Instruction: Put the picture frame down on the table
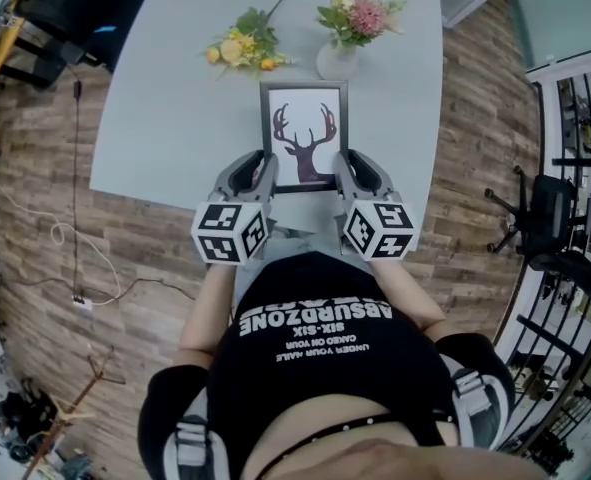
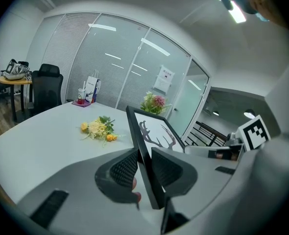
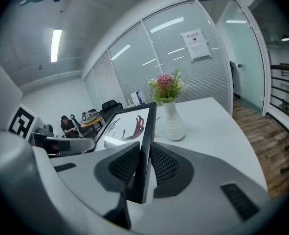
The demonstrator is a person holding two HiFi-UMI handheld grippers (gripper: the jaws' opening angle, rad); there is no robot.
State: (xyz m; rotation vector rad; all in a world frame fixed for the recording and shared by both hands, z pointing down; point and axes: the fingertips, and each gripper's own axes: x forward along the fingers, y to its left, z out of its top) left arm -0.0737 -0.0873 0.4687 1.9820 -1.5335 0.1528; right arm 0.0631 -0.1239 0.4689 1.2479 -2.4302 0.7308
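The left tool [image 1: 266,168] is pinched on the left edge of the picture frame [image 1: 303,133], and the right tool [image 1: 342,166] on its right edge. The frame is held tilted over the near edge of the counter [image 1: 155,118]. "ABSURDZONE" is read on the black shirt [image 1: 315,358]. A seated person [image 3: 66,124] is seen only in the right gripper view, and a white bag [image 2: 92,89] only in the left.
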